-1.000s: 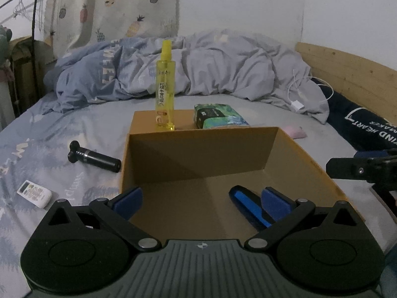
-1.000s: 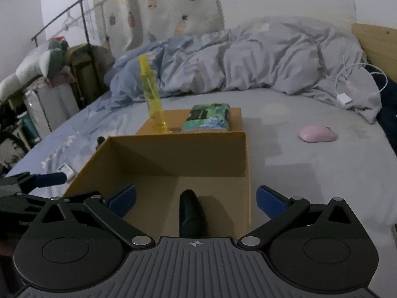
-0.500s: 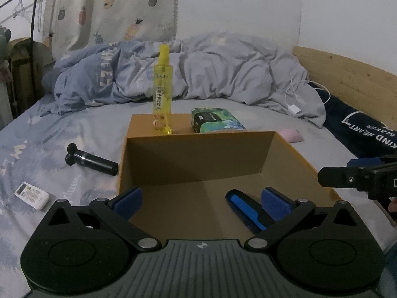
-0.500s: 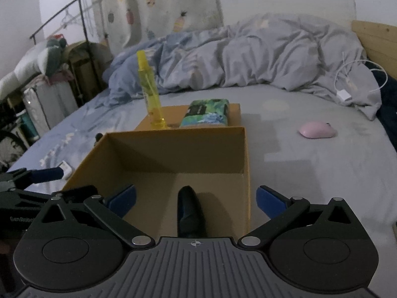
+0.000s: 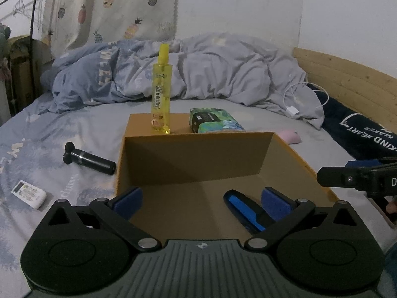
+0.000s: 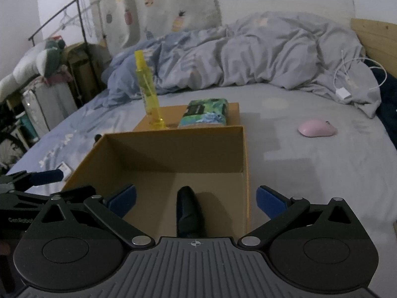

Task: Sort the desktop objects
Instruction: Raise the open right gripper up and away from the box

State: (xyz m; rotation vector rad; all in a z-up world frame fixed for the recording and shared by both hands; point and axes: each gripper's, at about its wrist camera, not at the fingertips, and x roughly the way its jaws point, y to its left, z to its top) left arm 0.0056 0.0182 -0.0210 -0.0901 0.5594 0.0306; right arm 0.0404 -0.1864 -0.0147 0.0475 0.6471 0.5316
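Cardboard box sits just ahead of both sets of spread, empty fingers, the left gripper and right gripper, with a blue-black device already inside. Judging by this, one item is sorted; next comes reaching left of the fingers for the black handheld fan or remote on the bed.

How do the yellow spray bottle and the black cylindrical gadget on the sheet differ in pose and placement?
The yellow spray bottle stands upright; the black gadget lies on its side. The bottle rests on the cardboard flap behind the open box, beside the green tissue pack; the gadget lies on the bedsheet, left of the box. The bottle is translucent, the gadget opaque. Both are slim and outside the box.
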